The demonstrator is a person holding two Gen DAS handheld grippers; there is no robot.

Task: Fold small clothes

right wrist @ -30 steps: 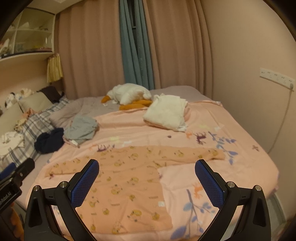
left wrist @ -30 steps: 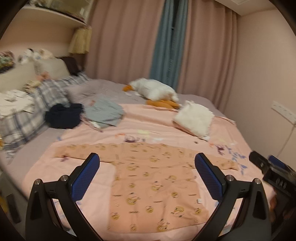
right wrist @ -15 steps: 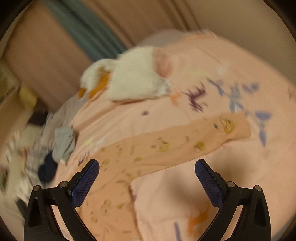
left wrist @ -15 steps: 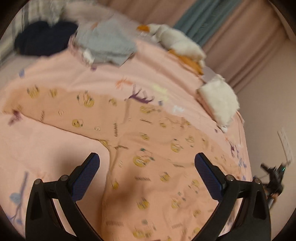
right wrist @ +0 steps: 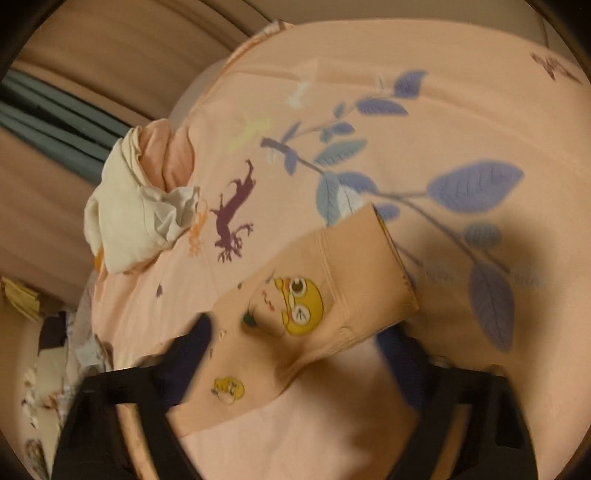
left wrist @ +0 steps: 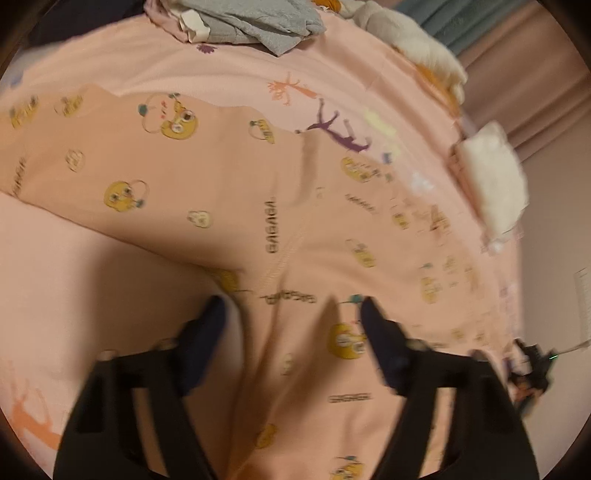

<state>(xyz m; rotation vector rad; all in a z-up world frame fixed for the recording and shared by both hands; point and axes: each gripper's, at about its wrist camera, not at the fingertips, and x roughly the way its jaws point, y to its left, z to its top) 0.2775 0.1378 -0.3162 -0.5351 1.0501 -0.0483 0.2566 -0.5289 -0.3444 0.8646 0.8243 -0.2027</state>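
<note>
The left gripper (left wrist: 291, 314) has its two fingers about half apart, straddling the armpit of the shirt (left wrist: 229, 206), where the sleeve meets the body. Cloth lies between the tips, but the pads are not pressing on it. Its jaws have just been closing from wide. The right gripper (right wrist: 295, 339) is the same: fingers half apart, set either side of the sleeve end (right wrist: 332, 288) near the cuff, with the cloth between them and not yet pinched. Its jaws have also just been closing.

The shirt lies spread flat on the pink bedsheet (left wrist: 92, 295), sleeves out to both sides. Farther off are a grey garment (left wrist: 258, 22) near the top edge and a folded white pile (right wrist: 129, 210) toward the curtain.

What could go wrong: shirt and sheet are both thin, and both grippers point steeply down, so a finger could catch the sheet with the cloth and drag it into the fold. The right fingers sit close to the cuff edge, so a shallow bite may slip off when lifted.

A second ago both grippers were high, fully wide, looking across the whole bed; now they are low over the shirt, rolled, and narrowed.
</note>
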